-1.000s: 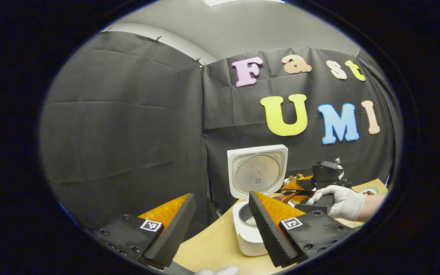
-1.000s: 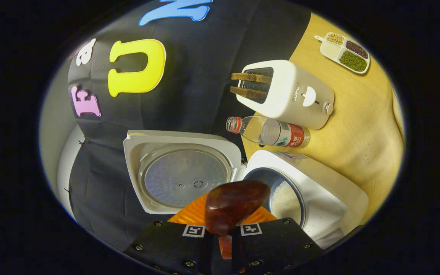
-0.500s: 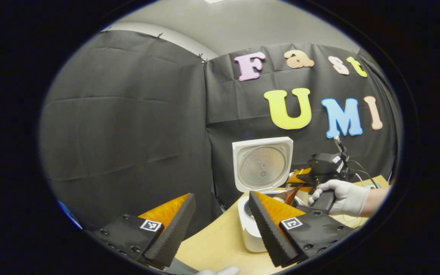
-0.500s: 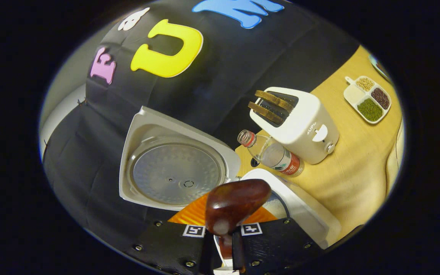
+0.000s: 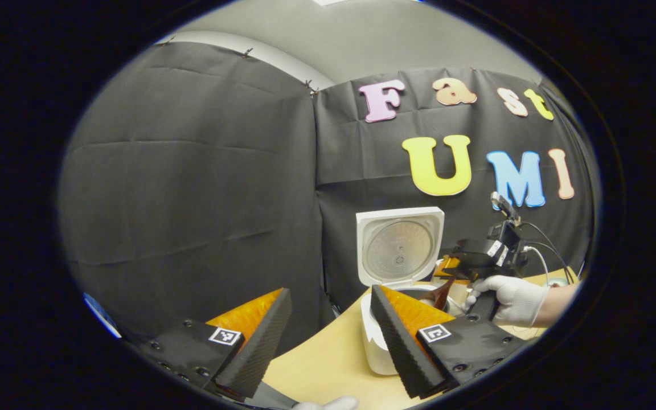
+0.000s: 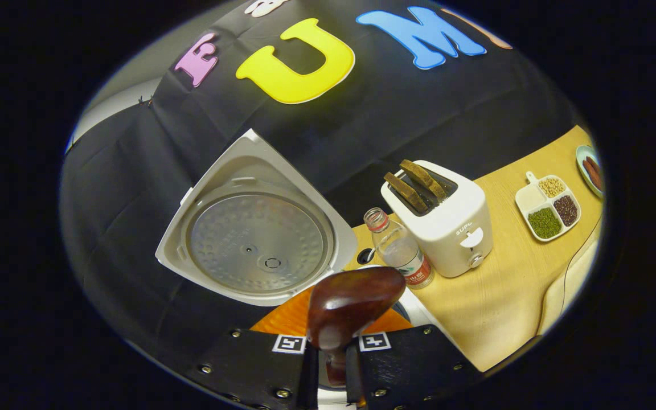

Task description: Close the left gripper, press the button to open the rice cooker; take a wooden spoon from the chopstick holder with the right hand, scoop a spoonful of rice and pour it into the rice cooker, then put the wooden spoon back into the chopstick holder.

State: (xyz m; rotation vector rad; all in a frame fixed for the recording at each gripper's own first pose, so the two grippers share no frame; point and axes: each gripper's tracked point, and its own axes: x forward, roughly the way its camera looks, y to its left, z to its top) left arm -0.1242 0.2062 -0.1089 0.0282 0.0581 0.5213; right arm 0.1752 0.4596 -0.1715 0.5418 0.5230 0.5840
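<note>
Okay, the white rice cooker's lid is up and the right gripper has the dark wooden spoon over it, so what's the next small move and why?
Probably lift the dark wooden spoon clear and carry it toward the chopstick holder. The right gripper is clamped on its handle, the spoon's bowl looks empty over the open white rice cooker, and the raised lid leaves room. The left gripper hangs open, apart.

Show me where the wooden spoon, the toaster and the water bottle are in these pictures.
wooden spoon (image 6: 354, 304), right gripper view, on the back of its bowl.
toaster (image 6: 447, 225), right gripper view, on its front wall.
water bottle (image 6: 399, 250), right gripper view, on its clear body.
</note>
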